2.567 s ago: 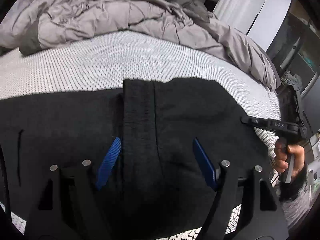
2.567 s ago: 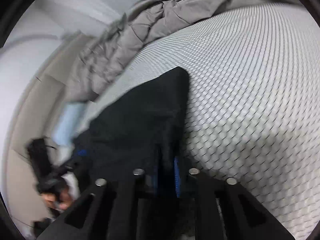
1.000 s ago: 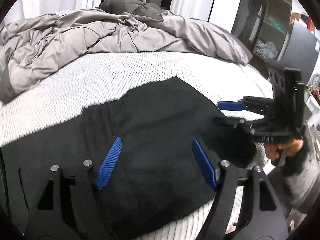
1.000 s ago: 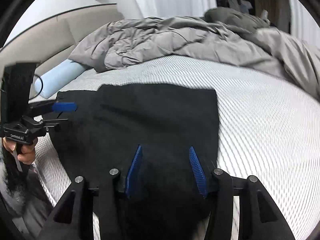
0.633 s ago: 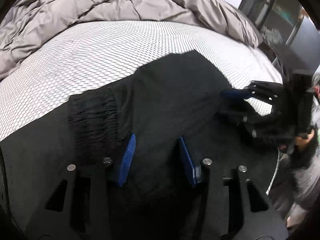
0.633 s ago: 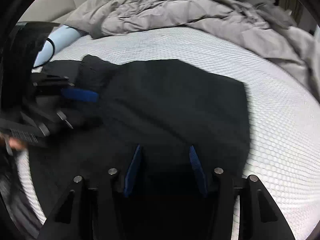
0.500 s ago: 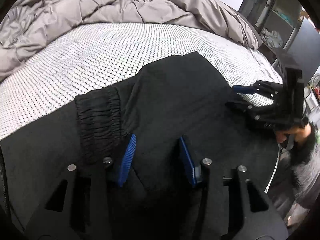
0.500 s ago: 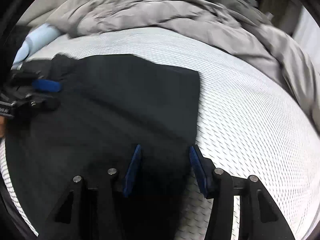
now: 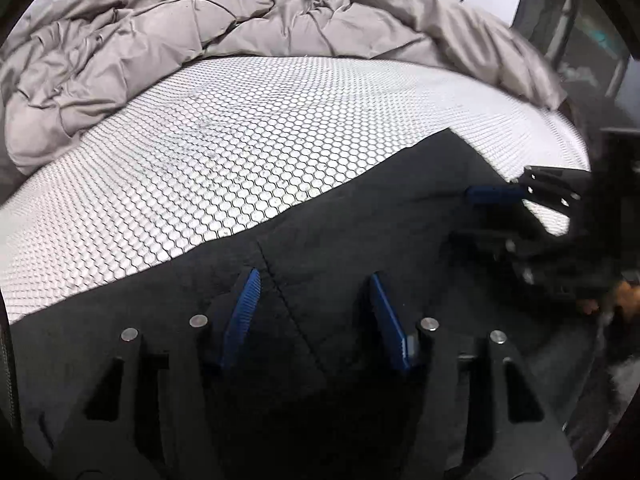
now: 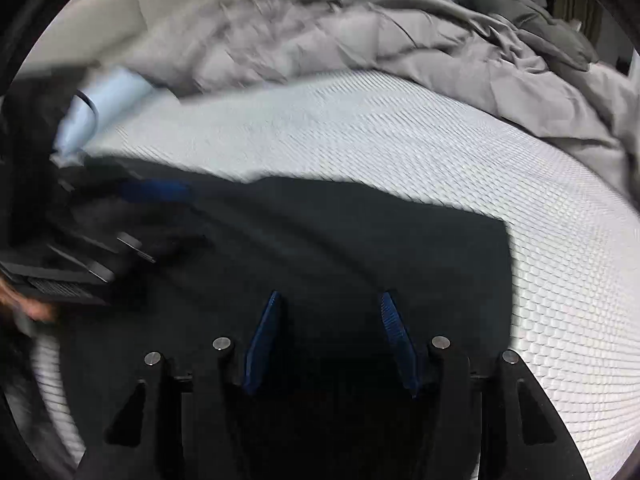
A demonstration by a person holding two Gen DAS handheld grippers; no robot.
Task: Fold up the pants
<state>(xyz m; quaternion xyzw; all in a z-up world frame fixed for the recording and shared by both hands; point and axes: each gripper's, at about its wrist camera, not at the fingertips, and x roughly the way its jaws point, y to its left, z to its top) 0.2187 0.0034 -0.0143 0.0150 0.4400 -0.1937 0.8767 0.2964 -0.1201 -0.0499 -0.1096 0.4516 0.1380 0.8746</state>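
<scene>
Hovering: left tool [image 9: 314,312] parted, just widening | right tool [image 10: 330,338] parted, blurred | pants [image 9: 360,240] cropped

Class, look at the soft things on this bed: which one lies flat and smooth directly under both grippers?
The black pants, spread flat; the grey duvet is crumpled at the far side, away from them.

The pants [image 9: 360,220] run off the lower frame edge in both views. Each view's far gripper [image 10: 120,216] is motion-blurred at the frame's side
</scene>
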